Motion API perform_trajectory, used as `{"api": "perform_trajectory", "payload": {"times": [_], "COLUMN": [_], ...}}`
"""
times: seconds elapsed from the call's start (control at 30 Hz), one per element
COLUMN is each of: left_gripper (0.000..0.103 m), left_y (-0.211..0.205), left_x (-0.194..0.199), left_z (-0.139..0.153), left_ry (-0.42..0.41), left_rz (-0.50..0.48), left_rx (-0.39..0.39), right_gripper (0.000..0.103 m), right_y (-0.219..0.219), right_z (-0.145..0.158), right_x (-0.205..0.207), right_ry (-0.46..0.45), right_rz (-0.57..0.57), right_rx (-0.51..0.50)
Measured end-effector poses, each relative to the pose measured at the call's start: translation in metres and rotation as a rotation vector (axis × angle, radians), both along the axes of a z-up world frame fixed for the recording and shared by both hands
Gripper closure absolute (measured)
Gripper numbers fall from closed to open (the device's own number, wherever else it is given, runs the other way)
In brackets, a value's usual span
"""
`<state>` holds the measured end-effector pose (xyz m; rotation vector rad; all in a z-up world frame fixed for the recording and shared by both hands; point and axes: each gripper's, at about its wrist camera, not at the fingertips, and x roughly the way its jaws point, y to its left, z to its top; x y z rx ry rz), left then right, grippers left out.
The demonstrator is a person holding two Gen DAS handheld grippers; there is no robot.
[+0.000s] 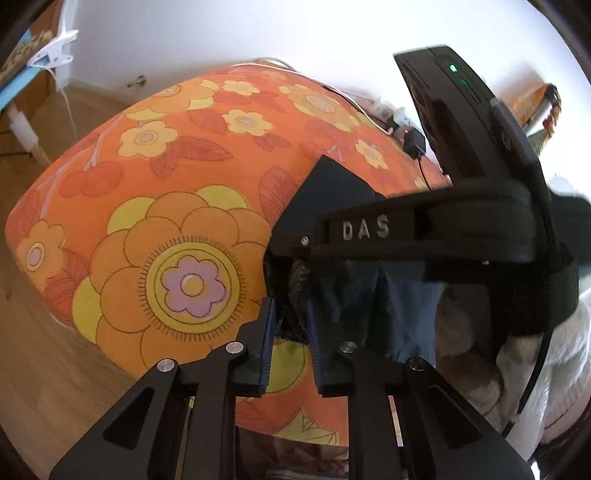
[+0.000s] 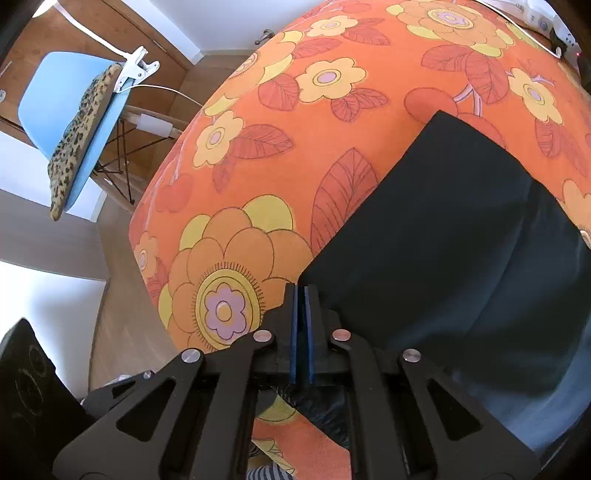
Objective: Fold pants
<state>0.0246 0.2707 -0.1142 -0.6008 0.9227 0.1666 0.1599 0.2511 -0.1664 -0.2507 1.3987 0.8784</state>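
Where the floral cloth [image 2: 314, 155] covers the work surface, everything else in the room can be placed against it: the cloth is orange, printed with large yellow and orange flowers with lilac centres and red leaves, and it drapes over the near edge. The dark pants [image 2: 461, 240] lie flat on the cloth toward its right side, folded into a broad panel with a straight far edge and a near left corner pointing at the big flower.

The right gripper [image 2: 303, 295] is clamped down at that near left corner, its blue pads nearly touching, with dark fabric bunched beneath them; it appears to pinch the pants' edge. In the left wrist view, the left gripper [image 1: 290, 321] stands slightly parted, dark fabric between its blue pads, though whether the pads press on it cannot be told. The right gripper's body, lettered "DAS", crosses that view just beyond.

Left of the cloth, a wooden floor [image 2: 122, 295] runs to a white wall [image 1: 184, 33]. A light-blue chair [image 2: 62, 110] with a leopard-print cushion [image 2: 77, 144] stands off the cloth's far left corner, a white clip [image 2: 136, 68] on it. Past the cloth's far right edge sit a black adapter [image 1: 413, 144] and white cables.
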Motion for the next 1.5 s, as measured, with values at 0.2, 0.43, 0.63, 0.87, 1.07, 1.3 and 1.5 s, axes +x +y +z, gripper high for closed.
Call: {"api": "perform_trajectory", "payload": {"times": [0.2,0.43,0.63,0.87,1.07,1.3,1.5], "left_gripper": [0.073,0.073,0.090,0.093,0.094,0.088,0.088], "left_y": [0.000,-0.003,-0.008,-0.023,-0.036,-0.039,-0.037], "left_x": [0.007,0.014,0.018,0.018,0.014,0.003,-0.014], "left_z": [-0.011,-0.013,-0.012,0.001,0.008,0.019,0.046], "left_ry": [0.032,0.008,-0.018,-0.071,-0.089,-0.093,-0.176], "left_rz": [0.002,-0.008,-0.020,-0.071,-0.103,-0.138,-0.160], "left_rx": [-0.020,0.023,0.062,0.108,0.117,0.009,0.028], "right_gripper": [0.099,0.099,0.069,0.058,0.065,0.098,0.099], "right_y": [-0.003,-0.002,-0.001,-0.008,-0.004,-0.030,-0.079], "right_z": [0.000,-0.002,0.005,0.016,0.005,0.015,0.050], "right_x": [0.001,0.005,0.007,0.020,0.012,0.020,0.026], "right_ry": [0.021,0.047,0.047,0.075,0.062,0.029,-0.006], "right_rz": [-0.002,0.009,0.026,0.013,0.047,0.011,-0.067], "right_rx": [0.017,0.027,0.034,0.015,-0.057,-0.016,0.114]}}
